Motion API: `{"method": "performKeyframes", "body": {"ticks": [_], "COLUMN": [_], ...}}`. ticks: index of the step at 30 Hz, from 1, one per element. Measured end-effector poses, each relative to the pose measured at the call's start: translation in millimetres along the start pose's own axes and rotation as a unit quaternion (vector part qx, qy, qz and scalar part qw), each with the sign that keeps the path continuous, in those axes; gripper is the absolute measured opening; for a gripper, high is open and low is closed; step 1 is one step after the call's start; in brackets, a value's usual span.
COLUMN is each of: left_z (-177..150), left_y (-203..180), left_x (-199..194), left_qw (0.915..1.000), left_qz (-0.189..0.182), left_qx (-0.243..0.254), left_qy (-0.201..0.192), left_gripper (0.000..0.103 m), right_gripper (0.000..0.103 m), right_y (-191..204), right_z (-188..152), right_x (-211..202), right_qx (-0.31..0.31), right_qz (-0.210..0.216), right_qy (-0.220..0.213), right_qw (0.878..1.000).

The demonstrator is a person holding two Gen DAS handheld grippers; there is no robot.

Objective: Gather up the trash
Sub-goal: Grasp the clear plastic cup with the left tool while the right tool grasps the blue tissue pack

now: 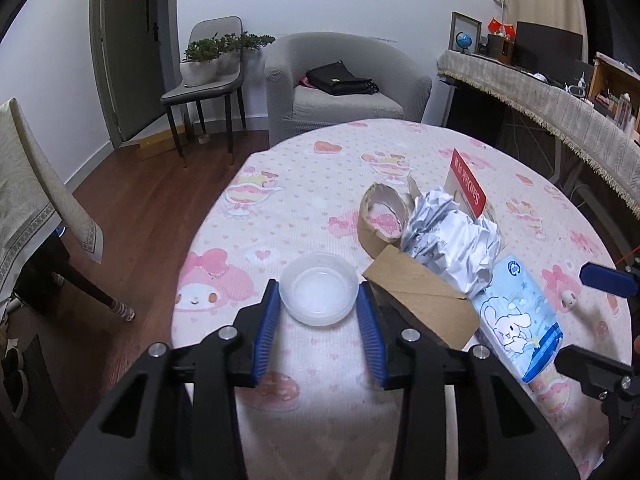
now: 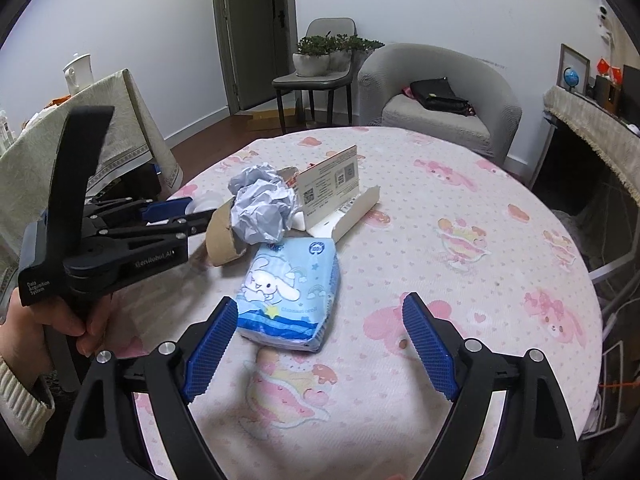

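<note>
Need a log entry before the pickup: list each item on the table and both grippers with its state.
Left gripper: open, straddling the bowl.
Plastic bowl: upright, empty.
Paper ball: crumpled.
Cardboard tube: torn, flattened.
Tissue pack: lying flat.
Right gripper: open, empty.

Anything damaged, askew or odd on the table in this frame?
Yes. The cardboard tube is torn open and flattened, its strip sprawling toward the left gripper. The crumpled paper is balled up against it, and the red-and-white package stands tilted, flap open. The tissue pack looks intact.
</note>
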State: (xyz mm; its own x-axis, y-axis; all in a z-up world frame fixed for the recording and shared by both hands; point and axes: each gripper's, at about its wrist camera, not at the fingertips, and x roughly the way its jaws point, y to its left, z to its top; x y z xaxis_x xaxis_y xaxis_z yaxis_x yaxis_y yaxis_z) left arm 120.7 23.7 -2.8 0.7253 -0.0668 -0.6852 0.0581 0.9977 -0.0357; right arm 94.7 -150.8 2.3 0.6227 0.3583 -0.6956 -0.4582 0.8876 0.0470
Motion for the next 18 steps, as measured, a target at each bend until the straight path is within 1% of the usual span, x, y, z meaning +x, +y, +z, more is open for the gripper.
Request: {"method": "performKeyframes", "body": {"ticks": [4,9,16,18], "left_z": [0.8,0.6,-1.2,-1.3], "left_y": [6.6,14.4,29.0,35.7], "left_x": [-4.6,-11.4,-22.8,-26.3], "left_qw": [1.0,0.9999,0.9998,0.9997], "left_qz": [0.002,0.001,0.0,0.001], "left_qx": [-0.006,-0.012,-0.016,-0.02], "left_qy": [-0.004,-0.009,-0.014,-0.016], "left_gripper": [0.042,0.042,0.042,0.042], "right_gripper": [0.086,0.086,0.086,0.086], "right_y": [5.8,13.9,21.4,23.9], "right_z": [-0.8,0.9,4.1,5.0], "right_x": [5.5,15.7,34.0,37.8], "right_qx": [0.002,0.002,0.013,0.008], "right_qz": [0.012,0.015,-0.004,-0.02], "right_qy": [0.015,0.032,0.054,0.058], "right_qw": [1.0,0.999,0.998,0.998]}}
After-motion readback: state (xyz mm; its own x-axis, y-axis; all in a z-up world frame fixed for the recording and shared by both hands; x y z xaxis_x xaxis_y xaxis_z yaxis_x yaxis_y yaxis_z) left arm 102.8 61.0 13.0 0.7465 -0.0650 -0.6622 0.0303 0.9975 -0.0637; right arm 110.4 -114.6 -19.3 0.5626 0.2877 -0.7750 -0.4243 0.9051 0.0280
